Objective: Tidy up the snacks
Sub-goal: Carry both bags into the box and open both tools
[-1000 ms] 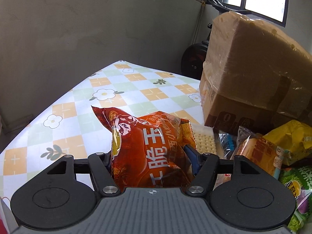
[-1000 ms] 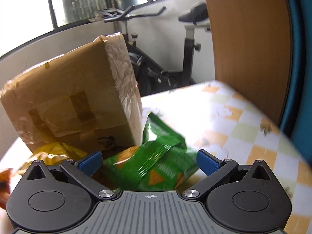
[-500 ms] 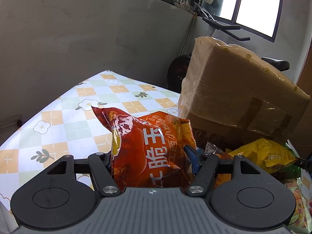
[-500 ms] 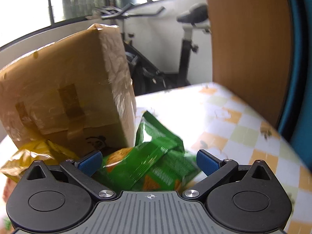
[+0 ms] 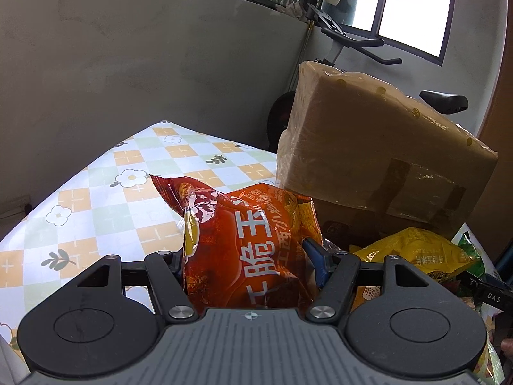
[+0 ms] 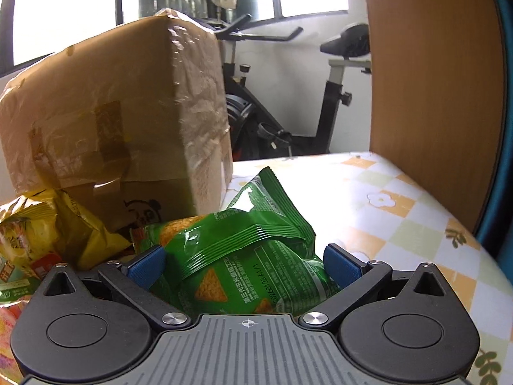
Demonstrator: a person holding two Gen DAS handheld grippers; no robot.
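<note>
While you carry both bags: they are light, soft, slippery, crushable.
Left tongs [image 5: 248, 258]: clamped on the red bag [image 5: 243, 243], above the worktop [image 5: 96, 192].
Right tongs [image 6: 243, 264]: apart around the green bag [image 6: 243, 256]; grip its crimped seam.

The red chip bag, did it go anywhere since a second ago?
Yes. The red chip bag, held in the left gripper, swung toward the cardboard box, which now sits nearer the view's middle.
</note>
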